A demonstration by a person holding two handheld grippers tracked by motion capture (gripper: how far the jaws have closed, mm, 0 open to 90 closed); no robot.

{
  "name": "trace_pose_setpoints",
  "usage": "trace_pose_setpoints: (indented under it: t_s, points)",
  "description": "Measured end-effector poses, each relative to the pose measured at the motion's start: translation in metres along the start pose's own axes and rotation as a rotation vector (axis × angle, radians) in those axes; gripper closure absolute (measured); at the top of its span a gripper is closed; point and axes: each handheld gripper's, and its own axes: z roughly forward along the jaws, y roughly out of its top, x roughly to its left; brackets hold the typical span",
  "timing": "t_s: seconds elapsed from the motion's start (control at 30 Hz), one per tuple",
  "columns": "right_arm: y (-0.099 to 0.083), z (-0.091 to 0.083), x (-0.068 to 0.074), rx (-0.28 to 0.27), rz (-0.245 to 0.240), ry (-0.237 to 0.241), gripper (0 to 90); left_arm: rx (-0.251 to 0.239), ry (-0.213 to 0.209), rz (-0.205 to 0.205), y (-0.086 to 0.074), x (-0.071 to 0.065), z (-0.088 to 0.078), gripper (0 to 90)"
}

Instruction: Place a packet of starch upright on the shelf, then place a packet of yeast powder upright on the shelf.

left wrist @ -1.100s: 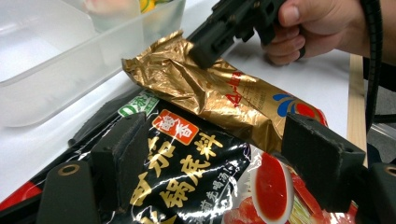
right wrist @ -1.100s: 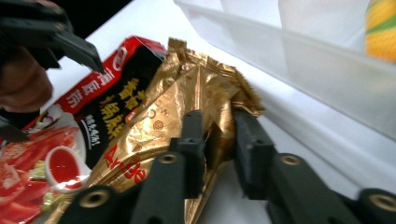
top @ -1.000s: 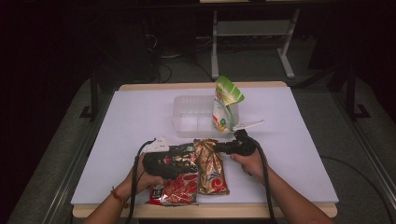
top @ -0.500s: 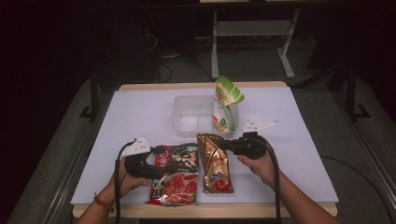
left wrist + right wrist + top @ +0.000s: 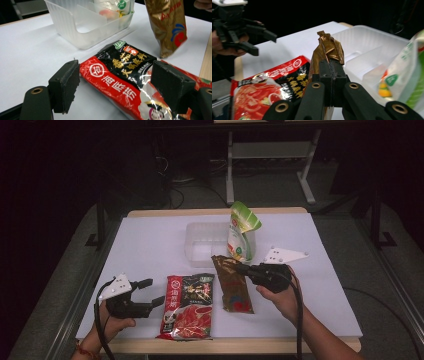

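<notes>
A white counter (image 5: 150, 245) is stretching across the high view, with a person's hands coming in from the bottom edge.

At the far left, the left tongs (image 5: 150, 292) are hovering over the counter's left side with their jaws spread wide and nothing between the pads. Just beside them, to the right, a red and black sauce packet (image 5: 187, 306) is lying flat. The left gripper view is adding what the overhead camera cannot give: the packet (image 5: 125, 75) is sitting beyond the two open pads, apart from both, and its print is showing Chinese characters. The packet's near end is running off the bottom of that view.

Next to the right, a gold pouch (image 5: 233, 285) is being gripped at its top edge by the right tongs (image 5: 240, 268), whose jaws have just been closing and are now clenched on it. From above, the pouch is looking as if it were lying on the counter; the left gripper view is showing it (image 5: 167, 25) hanging upright, with its top cut off. The right gripper view is showing the crumpled top of the pouch (image 5: 327, 47) sticking out above the pressed-together pads (image 5: 331, 75).

Behind the pouch, a clear plastic bin (image 5: 202, 242) is sitting on the counter, with a green and white pouch (image 5: 241, 232) standing in its right end. Its label is too blurred to read.
</notes>
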Motion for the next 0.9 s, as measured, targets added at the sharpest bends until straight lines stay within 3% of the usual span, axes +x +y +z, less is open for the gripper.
trace_pose_setpoints:
  t_s: [0.2, 0.37, 0.47, 0.9]
  points:
    - [0.003, -0.004, -0.001, -0.031, -0.017, -0.051, 89.1, 0.036, 0.051, 0.085, -0.010, 0.001, 0.000, 21.5]
    - [0.005, -0.005, -0.001, -0.045, -0.027, -0.074, 89.0, 0.040, 0.069, 0.060, -0.025, 0.006, 0.003, 21.2]
    - [0.005, -0.006, -0.002, -0.053, -0.035, -0.097, 89.0, 0.058, 0.081, 0.074, -0.029, 0.005, 0.003, 21.2]
    - [0.018, -0.004, -0.006, -0.118, -0.021, -0.165, 89.0, 0.050, 0.062, 0.056, -0.032, 0.005, 0.008, 21.2]
